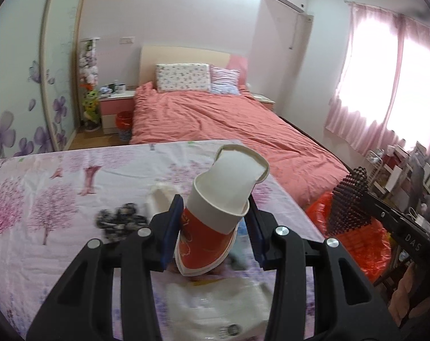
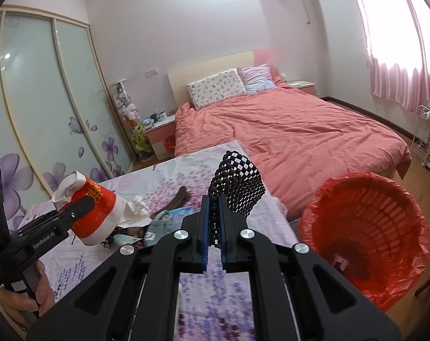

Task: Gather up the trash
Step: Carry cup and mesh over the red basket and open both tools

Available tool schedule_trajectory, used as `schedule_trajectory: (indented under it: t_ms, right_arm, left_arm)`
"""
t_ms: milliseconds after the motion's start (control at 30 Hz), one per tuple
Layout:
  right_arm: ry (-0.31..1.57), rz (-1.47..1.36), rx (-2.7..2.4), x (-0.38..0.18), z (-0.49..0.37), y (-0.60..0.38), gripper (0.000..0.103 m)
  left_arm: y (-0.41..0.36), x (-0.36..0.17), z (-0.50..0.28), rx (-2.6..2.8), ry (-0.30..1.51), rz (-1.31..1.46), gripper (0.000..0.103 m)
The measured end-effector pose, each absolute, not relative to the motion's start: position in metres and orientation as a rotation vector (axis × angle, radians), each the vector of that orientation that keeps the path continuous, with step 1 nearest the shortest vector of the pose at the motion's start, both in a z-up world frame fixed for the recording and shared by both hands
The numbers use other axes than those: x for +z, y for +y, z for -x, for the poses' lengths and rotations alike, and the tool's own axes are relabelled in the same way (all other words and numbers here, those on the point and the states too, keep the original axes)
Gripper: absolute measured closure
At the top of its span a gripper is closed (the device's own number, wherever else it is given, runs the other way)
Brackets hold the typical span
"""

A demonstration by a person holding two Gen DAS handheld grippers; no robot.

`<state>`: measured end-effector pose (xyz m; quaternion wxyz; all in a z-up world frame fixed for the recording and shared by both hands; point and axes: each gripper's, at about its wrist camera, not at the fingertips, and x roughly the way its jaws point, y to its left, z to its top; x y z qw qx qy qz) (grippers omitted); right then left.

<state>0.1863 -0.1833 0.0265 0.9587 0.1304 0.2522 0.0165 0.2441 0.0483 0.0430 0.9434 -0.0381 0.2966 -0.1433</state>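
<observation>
My left gripper is shut on a stack of crushed paper cups, red at the base and white above, held over the flowered table. The cups also show in the right wrist view. My right gripper is shut on a black foam net, which stands up above the table's right side; the net also shows in the left wrist view. A bin lined with a red bag stands on the floor right of the table.
More trash lies on the table: crumpled white tissue, a dark patterned wrapper, a white plastic bag, a brown strip and small packets. A bed with a pink cover lies beyond. A wire rack stands at right.
</observation>
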Motion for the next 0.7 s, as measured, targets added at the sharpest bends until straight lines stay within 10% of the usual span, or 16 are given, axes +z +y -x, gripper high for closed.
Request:
schedule_trajectory:
  t_ms: [700]
  right_arm:
    - [0.485, -0.386, -0.174, 0.005, -0.158, -0.301, 0.097]
  left_arm:
    - [-0.131, 0.023, -0.241, -0.588, 0.663, 0.038, 0.06]
